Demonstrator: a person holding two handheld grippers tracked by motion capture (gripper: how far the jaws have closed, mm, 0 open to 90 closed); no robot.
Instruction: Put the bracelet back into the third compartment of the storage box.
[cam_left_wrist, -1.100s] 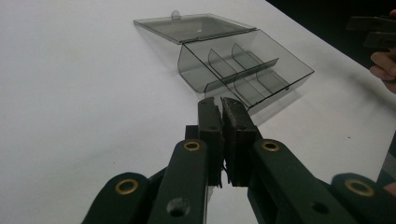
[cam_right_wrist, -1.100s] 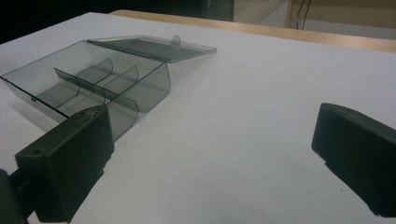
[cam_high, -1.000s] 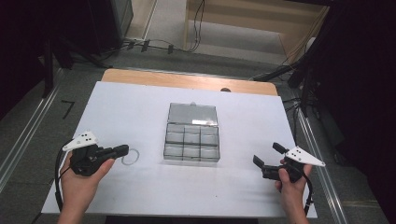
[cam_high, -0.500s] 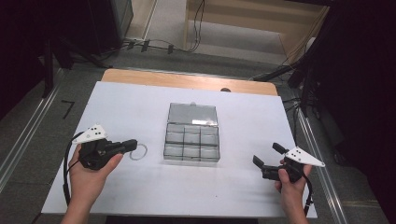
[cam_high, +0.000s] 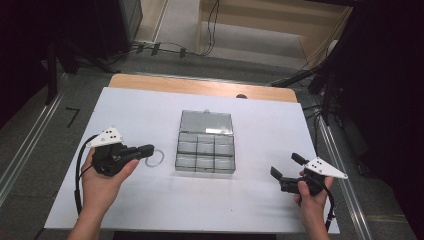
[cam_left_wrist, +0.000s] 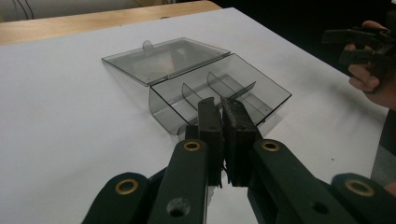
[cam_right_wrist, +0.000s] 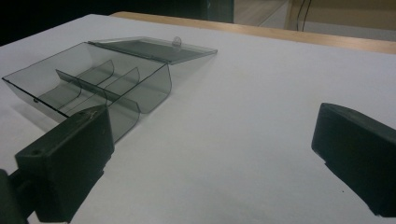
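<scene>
The left claw (cam_left_wrist: 223, 140) is closed, pointing at the open clear compartment box (cam_left_wrist: 219, 95) on the white table (cam_left_wrist: 60, 130).

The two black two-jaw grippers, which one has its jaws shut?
The left gripper, held beside the small clear ring, has its jaws pressed together. The right gripper stands wide open, right of the clear compartment box.

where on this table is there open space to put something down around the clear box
Bare white table lies left of the open compartment box up to the far wooden edge, right of it toward the right gripper, and along the near edge between both hands. Tightest: between box and left gripper, where a clear ring lies.
</scene>
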